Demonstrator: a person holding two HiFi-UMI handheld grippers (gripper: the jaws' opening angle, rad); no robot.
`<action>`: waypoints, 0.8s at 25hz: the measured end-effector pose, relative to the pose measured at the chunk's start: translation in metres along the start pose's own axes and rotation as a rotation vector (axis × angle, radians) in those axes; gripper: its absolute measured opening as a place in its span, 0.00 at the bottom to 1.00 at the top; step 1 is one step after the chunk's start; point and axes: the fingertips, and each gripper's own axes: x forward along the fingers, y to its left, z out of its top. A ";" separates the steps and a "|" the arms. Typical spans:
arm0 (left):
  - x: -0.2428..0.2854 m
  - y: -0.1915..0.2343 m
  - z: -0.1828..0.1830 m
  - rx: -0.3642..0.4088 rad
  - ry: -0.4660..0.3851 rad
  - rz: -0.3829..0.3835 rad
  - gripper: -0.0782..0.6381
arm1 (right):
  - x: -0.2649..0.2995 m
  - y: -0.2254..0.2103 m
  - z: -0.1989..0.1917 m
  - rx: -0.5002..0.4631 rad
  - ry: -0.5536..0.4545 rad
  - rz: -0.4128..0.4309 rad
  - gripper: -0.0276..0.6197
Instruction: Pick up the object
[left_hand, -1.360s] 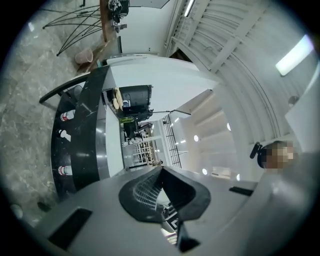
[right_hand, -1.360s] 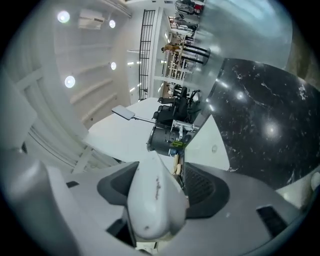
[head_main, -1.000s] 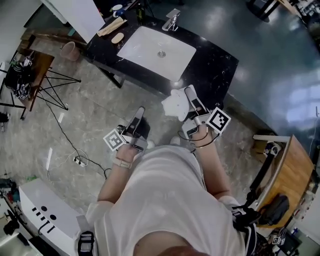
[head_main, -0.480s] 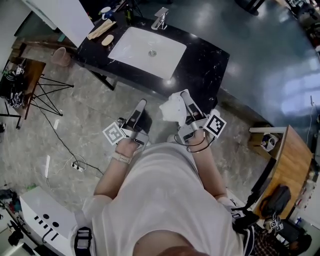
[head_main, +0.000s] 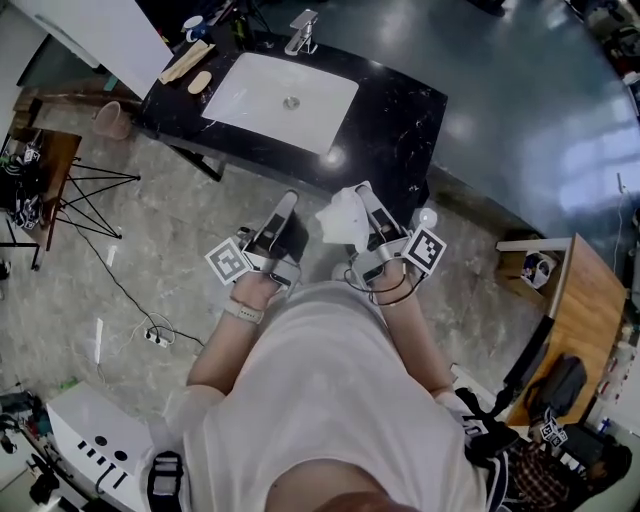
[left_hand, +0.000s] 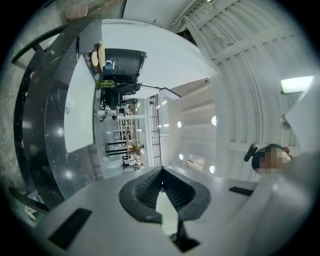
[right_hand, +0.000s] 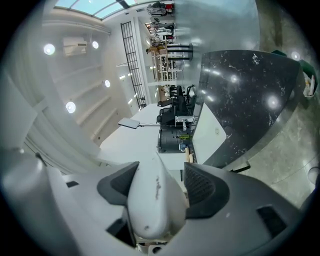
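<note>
A white, smooth, shell-shaped object (head_main: 340, 214) (right_hand: 155, 197) sits between the dark pads of my right gripper (head_main: 362, 212) (right_hand: 160, 180), which is shut on it and held level in front of the person's body. Beside it on the left, my left gripper (head_main: 287, 202) (left_hand: 161, 174) is tilted upward. Its jaws meet at the tips with nothing between them. Both hang over the stone floor, just short of the black marble counter (head_main: 400, 110).
The counter holds a white basin (head_main: 285, 88), a faucet (head_main: 300, 32) and wooden items (head_main: 185, 62). A tripod stand (head_main: 90, 195) is at the left and a wooden table (head_main: 580, 300) at the right. A power strip with a cable (head_main: 155, 335) lies on the floor.
Both grippers have drifted a little left in the head view, and the left one has lifted. The white object stays in the right gripper. The counter has slid up and left in the picture.
</note>
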 end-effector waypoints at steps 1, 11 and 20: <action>0.002 -0.001 -0.002 -0.001 0.007 -0.008 0.12 | -0.001 -0.001 0.000 0.002 0.000 -0.001 0.50; 0.005 0.001 -0.009 -0.013 0.033 -0.012 0.12 | -0.002 -0.006 -0.002 0.026 0.003 0.008 0.50; 0.006 0.004 -0.017 -0.020 0.032 0.000 0.12 | -0.005 0.000 -0.004 0.013 0.034 0.037 0.50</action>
